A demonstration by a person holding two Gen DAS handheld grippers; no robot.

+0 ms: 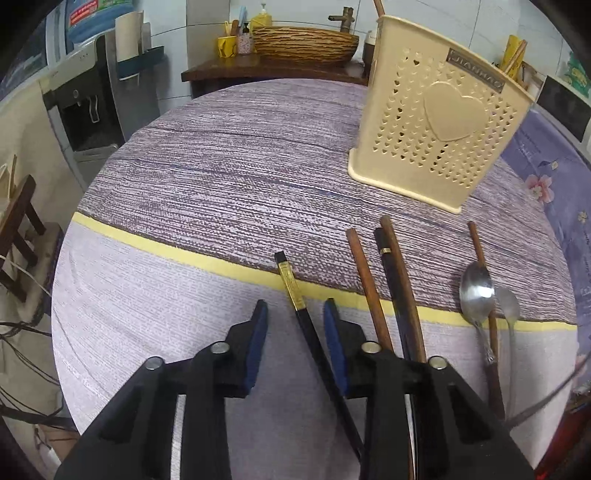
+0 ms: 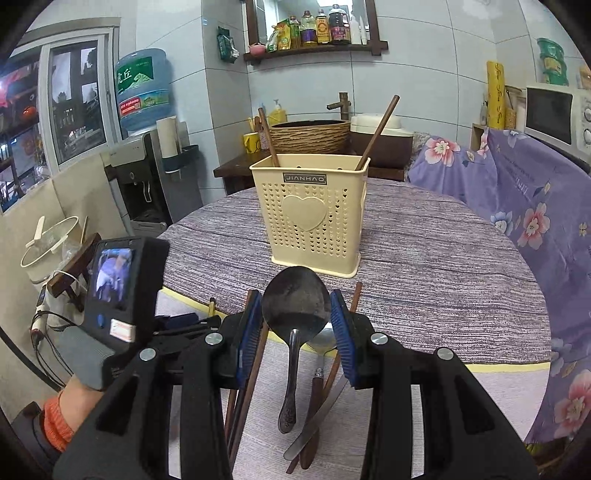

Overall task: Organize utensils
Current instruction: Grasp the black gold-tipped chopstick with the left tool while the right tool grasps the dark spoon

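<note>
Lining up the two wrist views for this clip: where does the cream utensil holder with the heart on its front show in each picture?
Left wrist view: the utensil holder stands upper right, at the far side of the table, tilted by the lens.
Right wrist view: the holder stands at the centre, beyond the right gripper, which is shut on a dark spoon.
Shared landmark: the woven basin behind the table.

A home kitchen and dining corner is shown: a cloth-covered round table (image 2: 443,236) is set before tiled walls, with a water dispenger bottle (image 2: 142,88), a shelf of oil and sauce bottles (image 2: 317,27), a microwave (image 2: 554,114), a basin with tap (image 2: 312,134) and a rice cooker (image 2: 48,247) seen around it.
</note>
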